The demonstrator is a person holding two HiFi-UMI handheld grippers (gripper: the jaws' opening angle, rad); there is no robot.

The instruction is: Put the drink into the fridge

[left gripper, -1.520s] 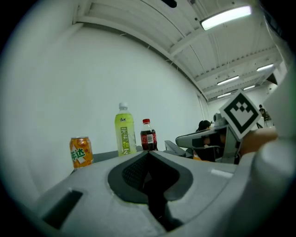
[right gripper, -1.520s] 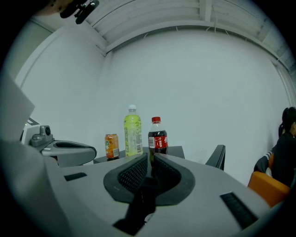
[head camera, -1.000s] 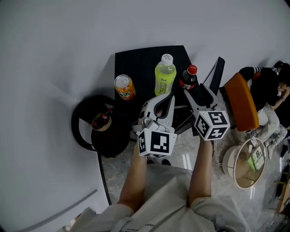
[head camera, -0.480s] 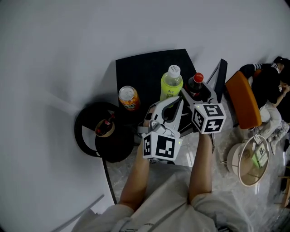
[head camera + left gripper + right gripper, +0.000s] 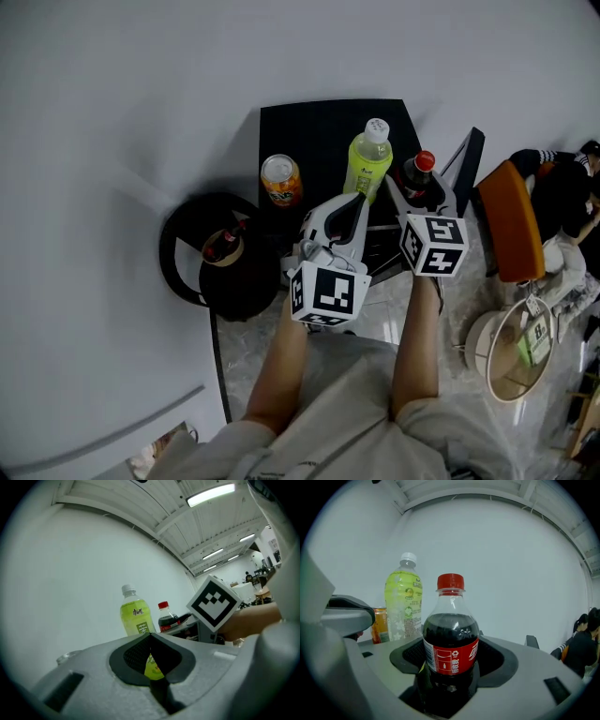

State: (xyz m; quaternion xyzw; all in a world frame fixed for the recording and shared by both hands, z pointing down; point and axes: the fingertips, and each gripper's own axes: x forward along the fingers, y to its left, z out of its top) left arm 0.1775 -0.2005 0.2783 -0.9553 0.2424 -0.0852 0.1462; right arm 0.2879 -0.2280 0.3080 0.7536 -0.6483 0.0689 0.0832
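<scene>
Red-capped, with dark cola and a red label, the small clear bottle (image 5: 451, 634) is standing upright at the right edge of the black table (image 5: 309, 131). It is sitting between the jaws of the right gripper (image 5: 420, 194), which are gaping wide, leaving gaps on both sides. A green bottle (image 5: 368, 159) and an orange can (image 5: 281, 180) are standing to its left. The left gripper (image 5: 356, 199) is hovering beside them, jaws together on nothing.

Left gripper (image 5: 358, 199) closed — right gripper (image 5: 420, 187) spread wide.
</scene>
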